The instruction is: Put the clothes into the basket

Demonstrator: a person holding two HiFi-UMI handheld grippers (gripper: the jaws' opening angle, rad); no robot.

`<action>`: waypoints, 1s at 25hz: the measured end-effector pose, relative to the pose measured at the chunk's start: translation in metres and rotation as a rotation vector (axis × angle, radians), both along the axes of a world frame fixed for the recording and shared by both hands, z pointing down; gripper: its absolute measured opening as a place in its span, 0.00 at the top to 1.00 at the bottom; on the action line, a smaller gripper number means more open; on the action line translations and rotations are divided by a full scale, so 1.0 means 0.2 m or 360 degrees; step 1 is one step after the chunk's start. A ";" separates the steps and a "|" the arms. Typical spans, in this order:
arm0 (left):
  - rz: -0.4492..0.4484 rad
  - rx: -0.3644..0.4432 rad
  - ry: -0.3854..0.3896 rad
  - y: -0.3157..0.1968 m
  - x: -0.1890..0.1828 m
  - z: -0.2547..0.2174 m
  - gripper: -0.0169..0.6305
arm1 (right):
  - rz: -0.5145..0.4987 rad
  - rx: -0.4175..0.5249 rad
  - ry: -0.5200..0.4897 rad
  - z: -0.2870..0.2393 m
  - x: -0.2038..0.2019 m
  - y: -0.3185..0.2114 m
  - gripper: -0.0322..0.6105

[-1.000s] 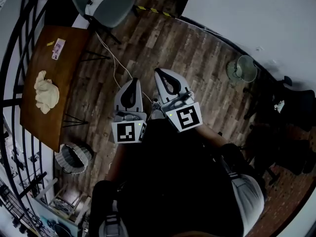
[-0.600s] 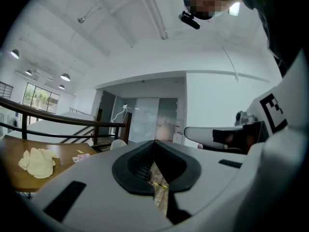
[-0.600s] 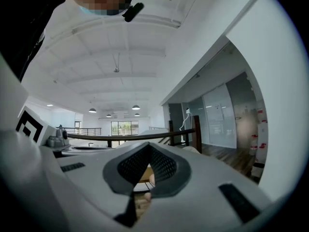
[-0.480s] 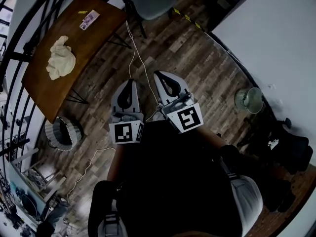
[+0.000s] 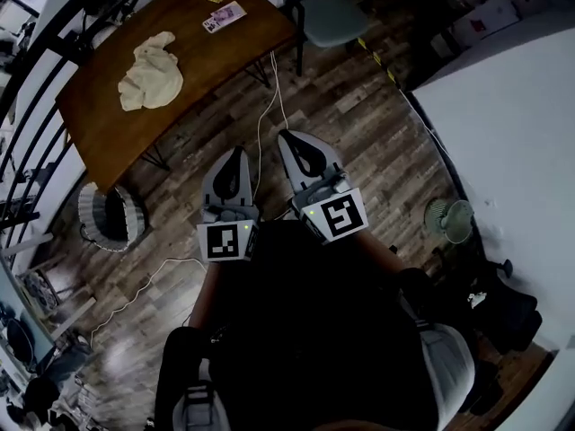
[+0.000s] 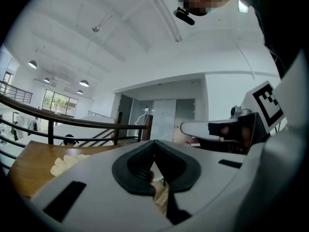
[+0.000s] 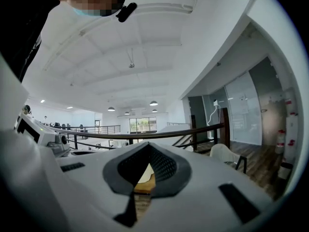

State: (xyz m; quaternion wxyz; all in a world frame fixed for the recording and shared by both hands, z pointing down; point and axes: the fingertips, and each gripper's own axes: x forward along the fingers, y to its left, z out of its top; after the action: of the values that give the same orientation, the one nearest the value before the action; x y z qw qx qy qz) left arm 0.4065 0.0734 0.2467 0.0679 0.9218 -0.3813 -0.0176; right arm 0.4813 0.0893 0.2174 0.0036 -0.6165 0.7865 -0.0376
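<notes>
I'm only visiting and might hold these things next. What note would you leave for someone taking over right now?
Left tool: shut, empty, held out in front of the body.
Right tool: shut, empty, beside the left one.
Cloth: bunched on the table, ahead and to the left, far from both tools.
Basket: on the floor by the table's near end; its inside is too dark to read.
Done: nothing yet.
Left: go to the table, grip the cloth, drop it into the basket.

No legible text or labels — none.
</notes>
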 end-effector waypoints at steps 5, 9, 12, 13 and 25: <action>0.0012 0.0026 0.0001 -0.18 -0.21 -0.02 0.95 | -0.0056 -0.0014 -0.0015 -0.02 -0.23 -0.18 0.94; 0.0010 0.0042 0.0021 -0.29 -0.38 -0.07 0.95 | -0.0078 -0.0041 0.0002 0.01 -0.43 -0.30 0.94; -0.0050 0.0044 0.0026 -0.37 -0.56 -0.07 0.95 | -0.0102 -0.0046 0.0044 0.03 -0.58 -0.39 0.94; -0.0073 0.0045 0.0029 -0.40 -0.61 -0.07 0.95 | -0.0109 -0.0049 0.0050 0.04 -0.63 -0.42 0.93; -0.0294 0.0030 0.0092 -0.52 -1.01 -0.06 0.95 | -0.0391 -0.0160 0.0090 0.12 -1.09 -0.62 0.93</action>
State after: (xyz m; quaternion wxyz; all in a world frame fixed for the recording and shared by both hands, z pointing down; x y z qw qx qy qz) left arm 0.2048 -0.0299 0.2356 0.0684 0.8823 -0.4625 -0.0540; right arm 0.2626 -0.0345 0.2407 -0.0540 -0.5158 0.8529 -0.0597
